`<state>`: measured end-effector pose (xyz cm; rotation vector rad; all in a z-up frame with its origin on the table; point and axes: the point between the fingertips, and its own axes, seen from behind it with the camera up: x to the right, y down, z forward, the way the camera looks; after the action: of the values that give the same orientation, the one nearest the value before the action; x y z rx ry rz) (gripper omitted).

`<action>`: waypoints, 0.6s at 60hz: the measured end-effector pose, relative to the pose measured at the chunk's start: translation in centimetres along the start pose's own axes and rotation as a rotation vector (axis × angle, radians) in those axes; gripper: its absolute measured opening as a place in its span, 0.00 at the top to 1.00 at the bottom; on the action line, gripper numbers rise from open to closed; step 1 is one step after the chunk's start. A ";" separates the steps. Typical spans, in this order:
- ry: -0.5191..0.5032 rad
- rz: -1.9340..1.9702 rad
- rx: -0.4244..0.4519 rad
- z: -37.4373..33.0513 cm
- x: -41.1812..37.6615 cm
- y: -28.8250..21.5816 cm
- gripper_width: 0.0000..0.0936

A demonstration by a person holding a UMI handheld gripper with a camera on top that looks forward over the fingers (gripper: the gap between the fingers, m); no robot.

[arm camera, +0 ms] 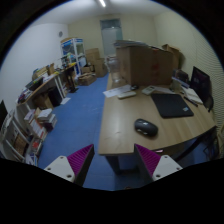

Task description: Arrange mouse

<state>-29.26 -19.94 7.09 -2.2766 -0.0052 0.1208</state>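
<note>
Approach: jaws [113, 163] released, holding nothing, high above worktop [125, 135].
Mouse [146, 127] sits near the worktop edge; my descent could nudge it off.

The mouse [146, 127] lies on the desk [125, 112], ahead of the open claw [113, 160]; a pad [171, 105] lies beyond it.

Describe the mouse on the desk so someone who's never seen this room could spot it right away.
Find the wooden desk just beyond the open gripper. Near its front edge, ahead of the fingers, lies the mouse, by itself on bare wood. It is small, dark and rounded, unlike the flat black mouse pad farther back.
</note>
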 end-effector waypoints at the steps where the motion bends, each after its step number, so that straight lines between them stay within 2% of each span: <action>1: 0.009 0.002 0.003 0.3 1.0 -0.2 0.12; 6: 0.062 -0.004 0.012 1.8 4.5 -0.9 0.12; 8: 0.071 -0.011 0.017 2.8 7.8 -1.5 0.12; 14: 0.077 -0.046 0.037 5.1 11.4 -2.4 0.12; 19: 0.053 -0.085 0.039 8.6 14.9 -2.7 0.12; 27: -0.048 -0.137 -0.008 12.4 15.2 -1.1 0.12; 28: -0.050 -0.145 -0.014 12.8 15.4 -0.8 0.05; 29: -0.054 -0.157 0.002 13.0 15.5 -1.2 0.04; 30: -0.065 -0.164 0.029 12.8 15.2 -1.5 0.10; 36: -0.088 -0.182 0.062 14.1 14.8 -2.5 0.11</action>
<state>-15.68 -7.01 -1.44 -2.1956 -0.2503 0.1234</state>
